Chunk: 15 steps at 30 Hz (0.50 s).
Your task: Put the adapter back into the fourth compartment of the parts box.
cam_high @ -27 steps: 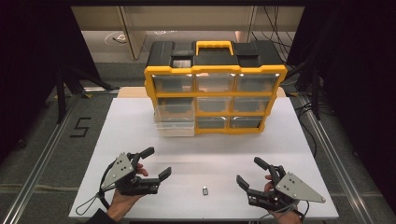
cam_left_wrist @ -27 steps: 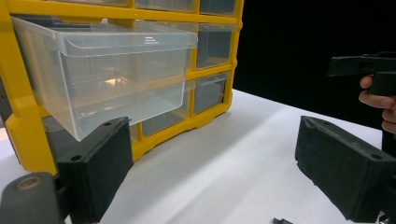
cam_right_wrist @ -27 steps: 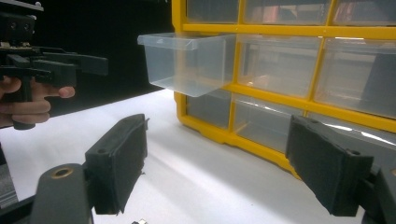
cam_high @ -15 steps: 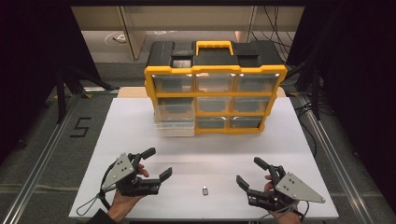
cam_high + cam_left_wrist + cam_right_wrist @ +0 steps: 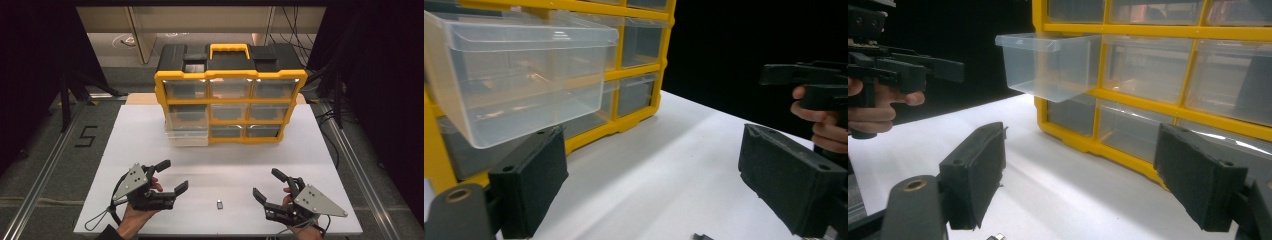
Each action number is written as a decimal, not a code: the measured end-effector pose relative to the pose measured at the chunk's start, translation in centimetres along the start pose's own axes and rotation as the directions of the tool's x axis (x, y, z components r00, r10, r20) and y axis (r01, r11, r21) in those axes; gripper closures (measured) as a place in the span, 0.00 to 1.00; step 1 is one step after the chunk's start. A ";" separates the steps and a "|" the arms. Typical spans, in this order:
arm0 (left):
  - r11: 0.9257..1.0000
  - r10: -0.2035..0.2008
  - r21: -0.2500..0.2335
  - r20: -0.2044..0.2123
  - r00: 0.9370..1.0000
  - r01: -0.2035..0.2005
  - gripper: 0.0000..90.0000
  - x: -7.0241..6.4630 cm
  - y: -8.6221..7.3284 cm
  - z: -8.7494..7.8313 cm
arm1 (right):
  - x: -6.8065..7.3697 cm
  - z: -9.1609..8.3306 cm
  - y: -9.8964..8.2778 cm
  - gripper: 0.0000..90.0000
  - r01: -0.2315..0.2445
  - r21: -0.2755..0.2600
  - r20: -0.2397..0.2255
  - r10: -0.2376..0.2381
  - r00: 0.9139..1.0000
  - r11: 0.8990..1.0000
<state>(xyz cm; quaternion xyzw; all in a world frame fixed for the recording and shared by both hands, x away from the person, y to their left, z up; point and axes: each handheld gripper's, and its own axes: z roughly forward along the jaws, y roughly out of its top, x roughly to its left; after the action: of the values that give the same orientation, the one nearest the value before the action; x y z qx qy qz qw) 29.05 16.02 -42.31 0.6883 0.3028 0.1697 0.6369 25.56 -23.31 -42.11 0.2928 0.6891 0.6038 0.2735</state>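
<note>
A white table (image 5: pixel 150 130) seen from above, with a person's two hands entering from the near edge, each holding a black two-jaw gripper.

At the near left, the left gripper (image 5: pixel 172 176) rests just above the table, its jaws spread wide with nothing between them, pointing toward the right and slightly away. A thin cable loops from it across the near left corner.

Between the two grippers, close to the near edge, a small dark metal part (image 5: pixel 219 204) lies alone on the table. It sits apart from both grippers, right of the left gripper's jaws and left of the right gripper's jaws; what it is cannot be made out.

At the far middle of the table stands a yellow and black organizer (image 5: pixel 230 75) with clear drawers in three rows and a yellow carry handle on top. One clear drawer (image 5: pixel 187 131), in the left column's middle row, is pulled partway out toward the person and looks empty.

At the near right, the right gripper (image 5: pixel 266 184) also has its jaws spread wide and empty, pointing toward the left and away.
</note>
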 end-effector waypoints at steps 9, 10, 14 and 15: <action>0.999 0.007 0.051 0.033 0.999 -0.009 0.14 -1.2 0.0 0.8 | 0.0 0.0 0.0 0.24 0.003 0.001 0.001 -0.003 1.000 1.000; 0.998 0.005 0.056 0.039 0.999 -0.007 0.14 -1.2 0.0 0.9 | 0.0 0.0 0.0 0.24 0.002 0.000 0.000 -0.002 1.000 1.000; 0.996 -0.011 0.092 0.061 0.998 0.005 0.13 -1.7 -0.1 1.4 | 0.0 0.0 0.0 0.24 0.002 0.001 0.000 -0.002 1.000 1.000; 0.995 -0.011 0.099 0.061 0.998 0.005 0.14 -1.8 -0.1 1.5 | 0.0 0.0 0.0 0.24 0.001 0.001 0.000 -0.001 1.000 1.000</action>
<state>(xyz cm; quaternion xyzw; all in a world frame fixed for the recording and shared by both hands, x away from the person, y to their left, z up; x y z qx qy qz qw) 28.56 13.74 -42.29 0.7227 0.2938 0.1308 0.6118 25.58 -23.28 -42.15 0.2928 0.6896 0.6032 0.2737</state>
